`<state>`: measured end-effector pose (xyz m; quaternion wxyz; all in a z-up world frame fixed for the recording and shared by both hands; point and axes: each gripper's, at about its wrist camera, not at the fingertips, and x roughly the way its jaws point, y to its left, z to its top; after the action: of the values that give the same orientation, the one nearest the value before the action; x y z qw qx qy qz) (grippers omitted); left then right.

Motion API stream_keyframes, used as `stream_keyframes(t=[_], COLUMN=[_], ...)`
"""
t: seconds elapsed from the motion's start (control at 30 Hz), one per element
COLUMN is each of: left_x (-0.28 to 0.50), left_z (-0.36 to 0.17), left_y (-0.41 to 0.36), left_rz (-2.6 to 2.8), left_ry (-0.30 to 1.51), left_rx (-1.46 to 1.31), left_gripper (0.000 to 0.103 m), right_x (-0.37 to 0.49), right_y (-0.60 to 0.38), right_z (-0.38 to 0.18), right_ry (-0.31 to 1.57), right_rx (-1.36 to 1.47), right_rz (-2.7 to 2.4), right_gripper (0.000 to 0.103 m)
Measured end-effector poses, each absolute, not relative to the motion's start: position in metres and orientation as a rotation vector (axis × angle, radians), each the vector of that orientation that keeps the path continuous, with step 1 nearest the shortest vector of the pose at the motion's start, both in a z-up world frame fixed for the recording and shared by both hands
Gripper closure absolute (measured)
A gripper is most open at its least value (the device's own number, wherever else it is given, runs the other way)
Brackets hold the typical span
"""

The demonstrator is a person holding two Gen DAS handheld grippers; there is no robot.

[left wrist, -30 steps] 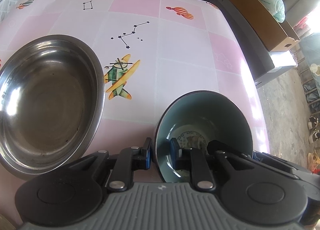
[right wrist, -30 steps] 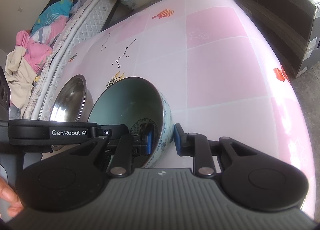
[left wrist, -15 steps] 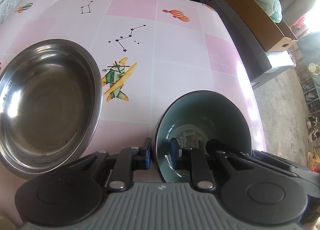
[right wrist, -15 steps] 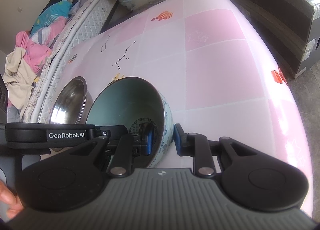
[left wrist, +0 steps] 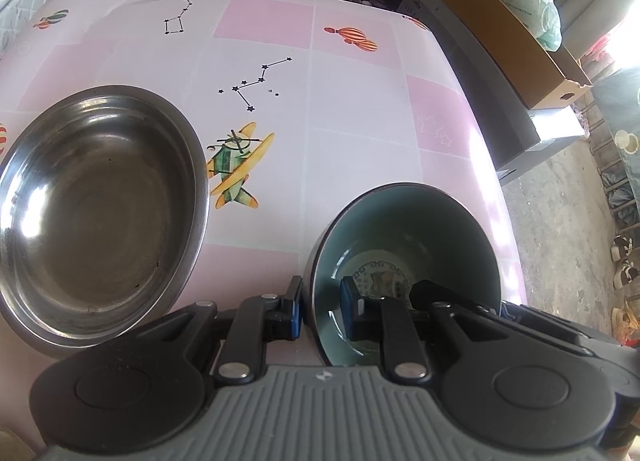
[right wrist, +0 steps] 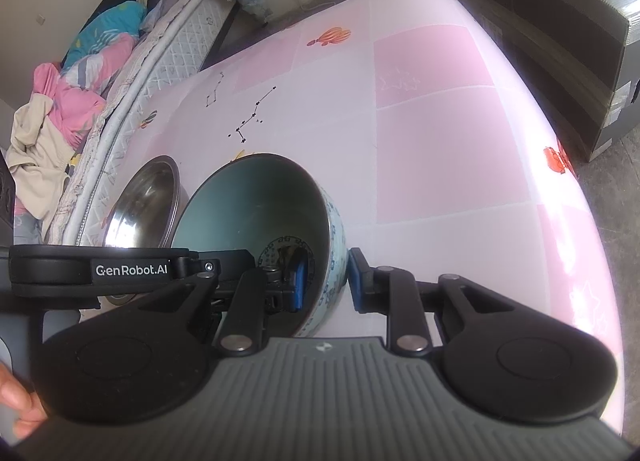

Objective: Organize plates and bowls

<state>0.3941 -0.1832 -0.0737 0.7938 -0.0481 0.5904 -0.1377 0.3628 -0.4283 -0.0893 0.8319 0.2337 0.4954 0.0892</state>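
Observation:
A teal ceramic bowl (left wrist: 404, 237) with a patterned bottom is held by both grippers at its rim, above the near right part of the pink table. My left gripper (left wrist: 320, 311) is shut on the bowl's left wall, one pad outside, one inside. My right gripper (right wrist: 326, 285) straddles the bowl's (right wrist: 256, 217) right wall with small gaps at the blue pads. A large steel bowl (left wrist: 100, 213) sits on the table to the left, also in the right wrist view (right wrist: 144, 201).
The pink patterned tablecloth (left wrist: 340, 121) covers the table; its right edge drops to a concrete floor. A dark box with a cardboard carton (left wrist: 516, 45) stands past the right edge. A mattress with clothes (right wrist: 80, 73) lies along the left side.
Both grippers and the teal bowl have drawn slightly back and up; more of the table's far end shows. The grips on the rim are unchanged.

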Motion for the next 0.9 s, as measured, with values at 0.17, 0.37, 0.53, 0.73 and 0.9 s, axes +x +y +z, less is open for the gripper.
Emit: stream_keyframes(t=[0.17,0.37,0.53,0.73,0.9], left_x=[0.393,0.391,0.391,0.390,0.389], left_z=[-0.072,-0.069,-0.067,-0.064,-0.061], left_y=[-0.184,-0.183,-0.182,-0.181,-0.179], left_rz=[-0.299,-0.303,-0.307,-0.310,-0.310], left_ry=[1.266,1.261,1.254,1.248,1.242], left_rx=[-0.106,-0.108,-0.110,-0.112,-0.115], left_gripper=[0.084,0.084,0.084,0.083,0.083], right_x=[0.363,0.363,0.363,0.361,0.361], right_y=[-0.429,-0.430,-0.431,-0.434,-0.432], right_z=[-0.087,-0.084,-0.080,-0.073,-0.069], right_ry=[1.048,1.046,1.044,1.041,1.037], right_rx=[0.494,0.493,0.493,0.493,0.491], right_rz=[0.189,0.188,0.187,0.189,0.190], right_gripper=[0.081,0.081,0.081,0.081,0.081])
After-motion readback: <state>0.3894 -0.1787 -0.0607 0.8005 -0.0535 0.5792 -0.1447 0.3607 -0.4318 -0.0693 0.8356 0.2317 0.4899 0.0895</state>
